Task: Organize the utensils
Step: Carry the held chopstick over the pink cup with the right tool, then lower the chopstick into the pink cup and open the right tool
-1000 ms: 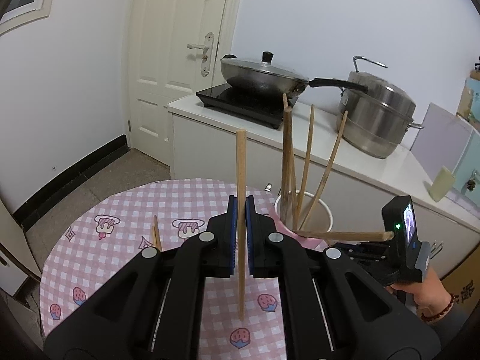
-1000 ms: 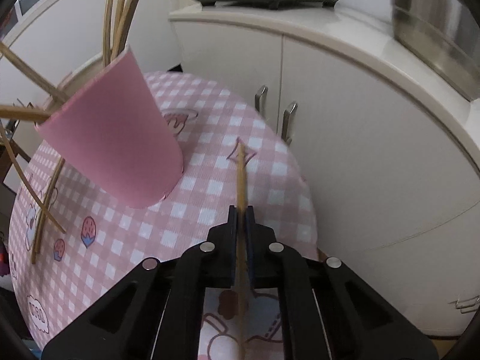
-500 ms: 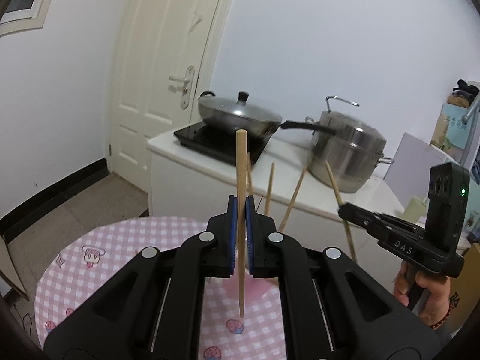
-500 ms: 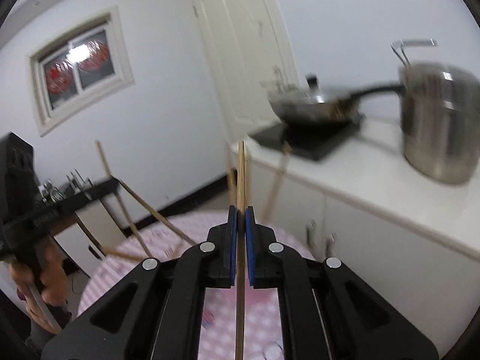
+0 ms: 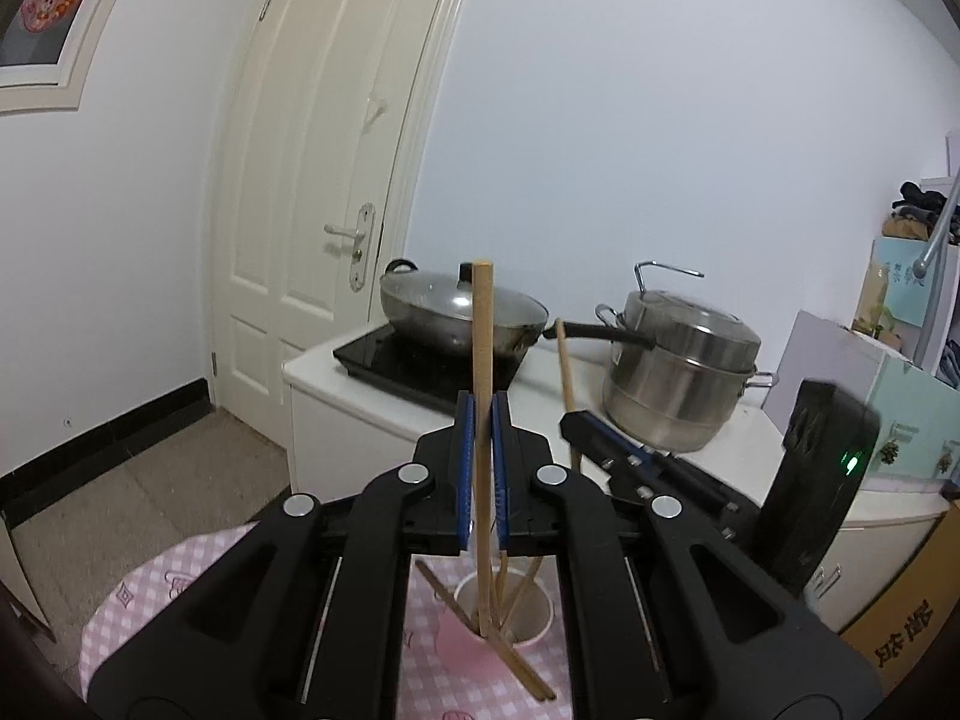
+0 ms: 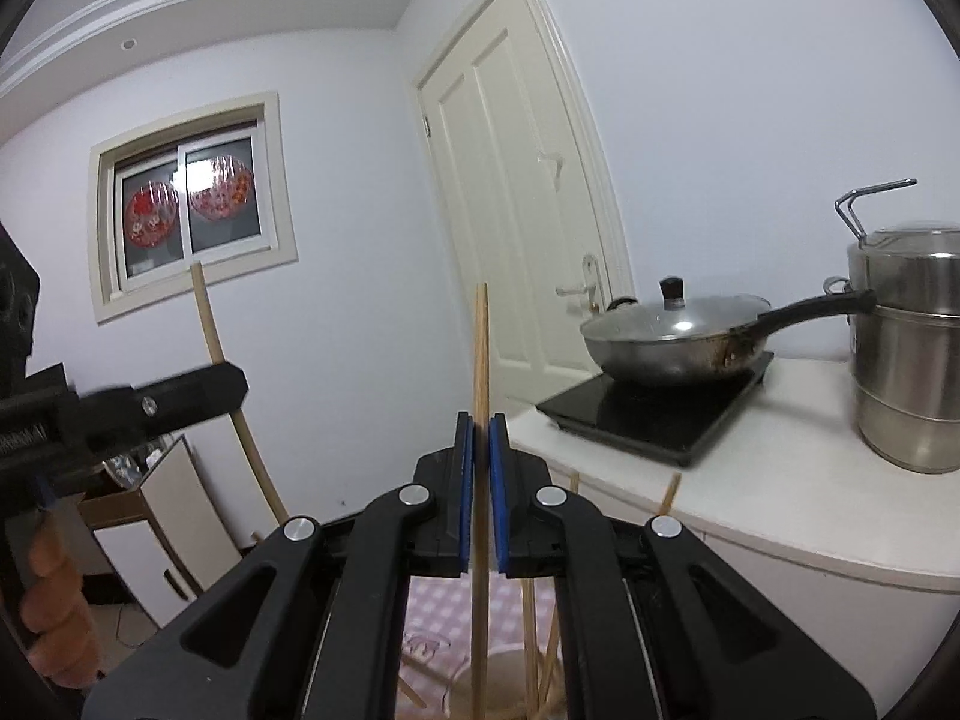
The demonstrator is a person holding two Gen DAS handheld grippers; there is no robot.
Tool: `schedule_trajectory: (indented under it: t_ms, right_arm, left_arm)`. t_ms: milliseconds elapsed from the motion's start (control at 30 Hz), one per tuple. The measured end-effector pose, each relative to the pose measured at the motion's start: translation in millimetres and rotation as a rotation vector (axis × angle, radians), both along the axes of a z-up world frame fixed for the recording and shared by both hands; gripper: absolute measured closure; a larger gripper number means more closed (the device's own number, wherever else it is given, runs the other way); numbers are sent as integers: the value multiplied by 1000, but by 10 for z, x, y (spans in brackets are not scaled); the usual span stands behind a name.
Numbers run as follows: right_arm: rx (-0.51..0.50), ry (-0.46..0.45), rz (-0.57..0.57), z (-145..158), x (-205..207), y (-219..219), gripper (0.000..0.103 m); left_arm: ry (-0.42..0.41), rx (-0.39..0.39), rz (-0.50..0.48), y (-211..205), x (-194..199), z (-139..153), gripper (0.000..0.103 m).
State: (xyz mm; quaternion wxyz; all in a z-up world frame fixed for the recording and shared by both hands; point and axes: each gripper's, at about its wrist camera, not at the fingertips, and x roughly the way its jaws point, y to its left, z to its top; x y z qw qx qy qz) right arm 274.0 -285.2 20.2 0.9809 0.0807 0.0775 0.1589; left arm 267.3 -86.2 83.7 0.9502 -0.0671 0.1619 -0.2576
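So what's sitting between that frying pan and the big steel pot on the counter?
Only the pan's black handle spans from wok to pot; bare counter beneath, right wrist view.

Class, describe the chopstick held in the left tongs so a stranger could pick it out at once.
Start at the pink checked table and find the pink cup of chopsticks. Above it, the left tongs clamp one wooden chopstick. Unlike its leaning neighbours, it stands upright between blue pads, its lower end hanging over the cup's mouth.

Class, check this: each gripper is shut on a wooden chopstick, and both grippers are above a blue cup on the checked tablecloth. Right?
Not quite. The cup is pink, as the left wrist view shows. The rest holds: left gripper and right gripper each clamp a chopstick.
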Motion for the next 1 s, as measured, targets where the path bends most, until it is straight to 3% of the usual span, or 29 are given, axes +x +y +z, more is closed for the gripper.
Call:
schedule_trajectory:
  t_ms: [233,767,1000]
  right_arm:
    - [5,-70,-11,-80,83,19,99]
    - [-5,-158,-7,-282,82,-3,99]
    - [3,-140,3,-328,120,-3,99]
  left_arm:
    - [9,-6,-17,-106,138,-97,97]
    - [66,85,-37,-327,304,-536,97]
    - [86,74,-42,-307,331,-547,97]
